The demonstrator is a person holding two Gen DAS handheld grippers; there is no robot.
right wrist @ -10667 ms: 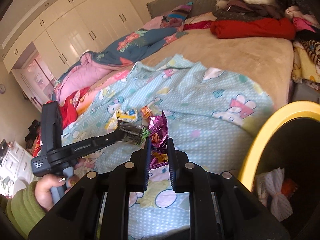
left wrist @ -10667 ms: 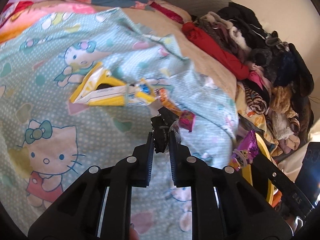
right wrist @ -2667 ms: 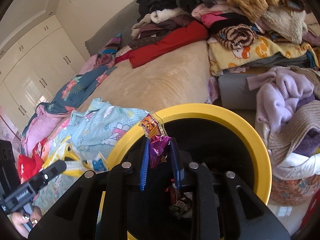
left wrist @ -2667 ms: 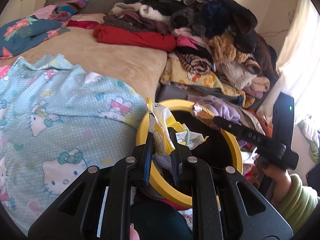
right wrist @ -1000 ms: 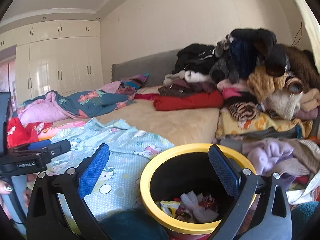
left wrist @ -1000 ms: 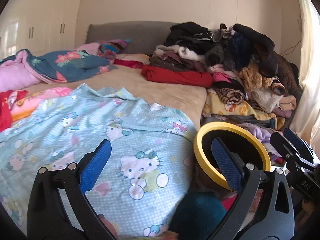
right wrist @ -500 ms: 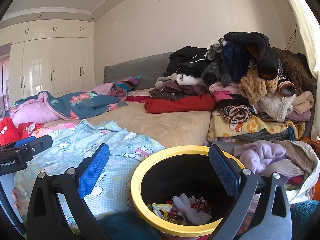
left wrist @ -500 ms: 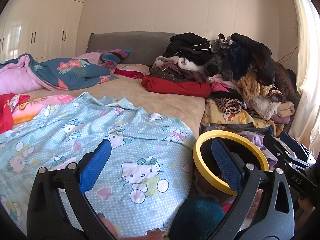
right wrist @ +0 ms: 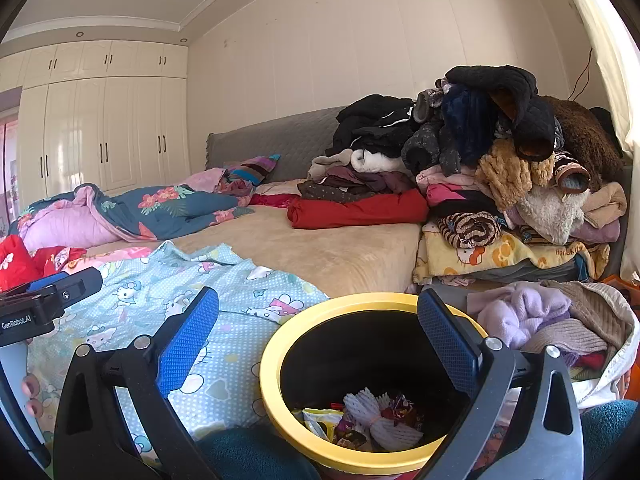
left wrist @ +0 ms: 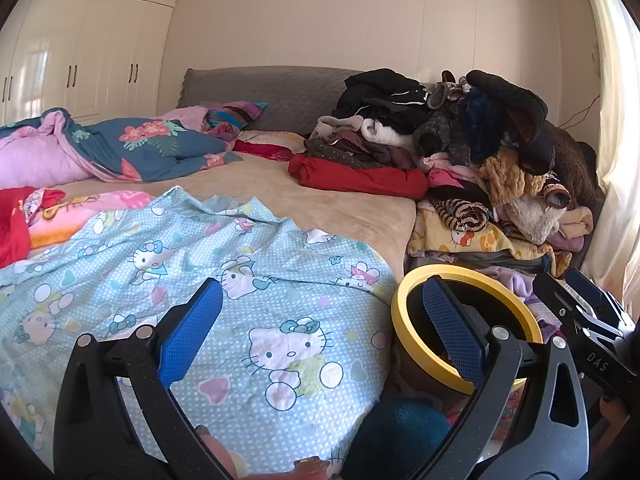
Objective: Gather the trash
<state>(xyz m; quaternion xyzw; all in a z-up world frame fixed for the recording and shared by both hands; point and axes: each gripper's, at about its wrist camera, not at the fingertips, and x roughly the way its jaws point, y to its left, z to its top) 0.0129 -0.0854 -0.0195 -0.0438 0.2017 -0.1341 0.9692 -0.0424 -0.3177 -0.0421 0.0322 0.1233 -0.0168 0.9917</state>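
Note:
A yellow-rimmed black trash bin (right wrist: 280, 340) stands beside the bed and also shows in the left wrist view (left wrist: 404, 300). Wrappers and white foam netting (right wrist: 372, 412) lie at its bottom. My right gripper (right wrist: 318, 336) is open and empty, held above the bin's near rim. My left gripper (left wrist: 320, 324) is open and empty, over the edge of the light-blue Hello Kitty sheet (left wrist: 200, 264). No trash shows on the sheet. The right gripper's body (left wrist: 584, 328) shows at the right edge of the left wrist view, and the left gripper's body (right wrist: 40, 304) at the left edge of the right wrist view.
A tall pile of clothes (right wrist: 500, 160) fills the right side of the bed. A red folded garment (left wrist: 356, 178) lies on the beige cover (left wrist: 332, 204). A floral quilt (left wrist: 140, 148) lies at the left. White wardrobes (right wrist: 100, 132) stand behind.
Both grippers have drawn back slightly and tilted up, open and empty throughout; more wall and ceiling show now. Earlier, each held a wrapper over the bin and let it go.

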